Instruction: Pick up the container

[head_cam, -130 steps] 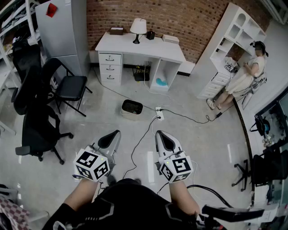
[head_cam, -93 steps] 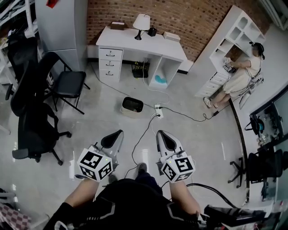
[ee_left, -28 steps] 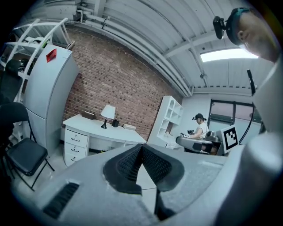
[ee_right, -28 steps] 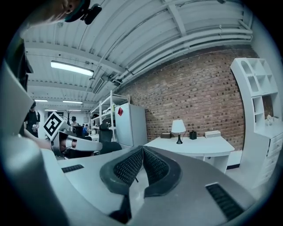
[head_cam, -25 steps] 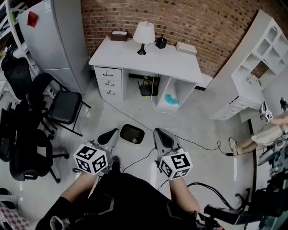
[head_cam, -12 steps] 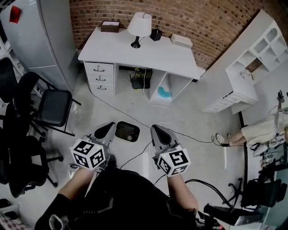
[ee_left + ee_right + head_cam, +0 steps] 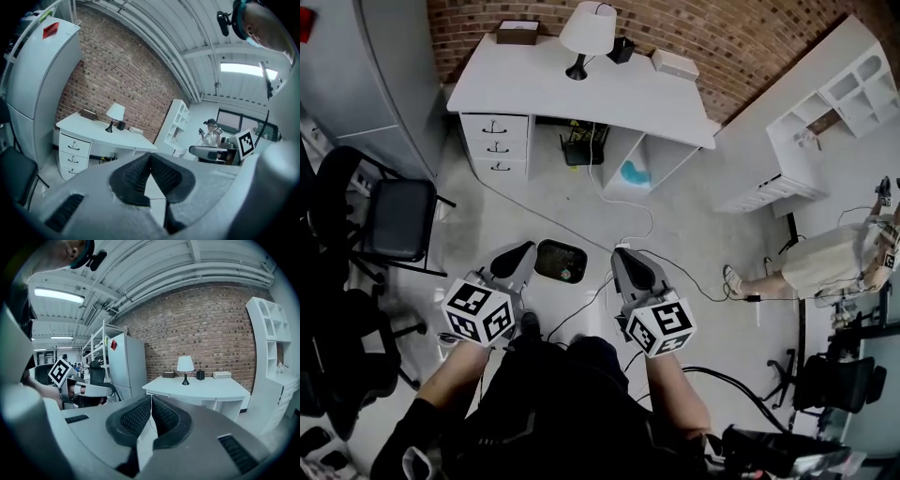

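A white desk (image 7: 581,94) stands against the brick wall ahead. On it are a lamp (image 7: 586,28), a small black container (image 7: 621,49), a brown box (image 7: 517,33) and a flat white box (image 7: 675,64). A dark bin (image 7: 561,261) sits on the floor between my grippers in the head view. My left gripper (image 7: 523,251) and right gripper (image 7: 622,259) are held at waist height, well short of the desk. Both are shut and hold nothing. The right gripper view shows its gripper (image 7: 151,401) pointing at the desk, with the black container (image 7: 200,375) beside the lamp (image 7: 185,364).
A grey cabinet (image 7: 347,75) and black chairs (image 7: 394,220) stand at the left. Cables (image 7: 675,267) run across the floor from under the desk. A white shelf unit (image 7: 825,103) lines the right wall, and a person (image 7: 834,262) stands near it.
The view has moved forward toward the desk, which now lies nearer and larger. The floor bin has slid down the picture to between the grippers. Both grippers stay shut.
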